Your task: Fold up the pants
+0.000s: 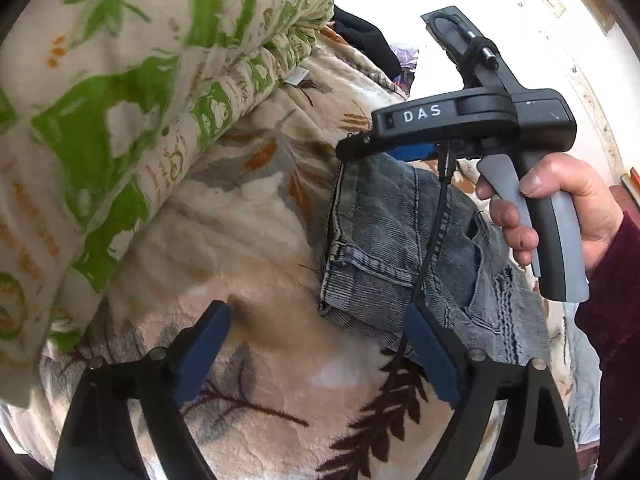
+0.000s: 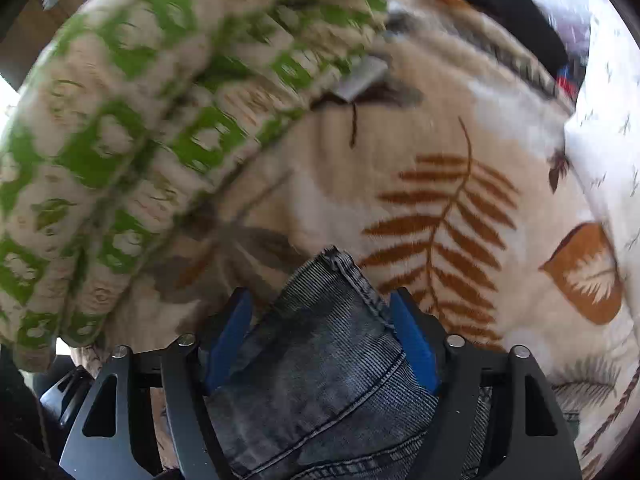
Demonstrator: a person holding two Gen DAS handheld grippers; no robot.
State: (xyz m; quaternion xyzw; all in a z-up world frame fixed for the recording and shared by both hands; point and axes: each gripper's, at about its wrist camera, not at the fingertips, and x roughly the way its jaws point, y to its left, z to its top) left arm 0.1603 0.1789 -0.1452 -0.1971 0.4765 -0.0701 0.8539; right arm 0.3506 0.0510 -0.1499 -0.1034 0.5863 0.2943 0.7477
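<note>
Two grippers angled down over folded jeans (image 1: 400, 248).
Left gripper (image 1: 316, 356) gapes empty over bare blanket (image 1: 256, 240); right gripper (image 2: 320, 340) straddles the denim corner, grip unclear.

A home bedroom: a bed spread with a leaf-patterned fleece blanket (image 2: 460, 184), a rolled green-and-cream quilt (image 1: 120, 100) lying on it, and dark clothing (image 1: 366, 38) heaped behind.

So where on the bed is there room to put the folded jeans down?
The leaf blanket lies bare between the green quilt and the white sheet, just beyond the jeans. It is crowded far back, where dark clothes are piled.
</note>
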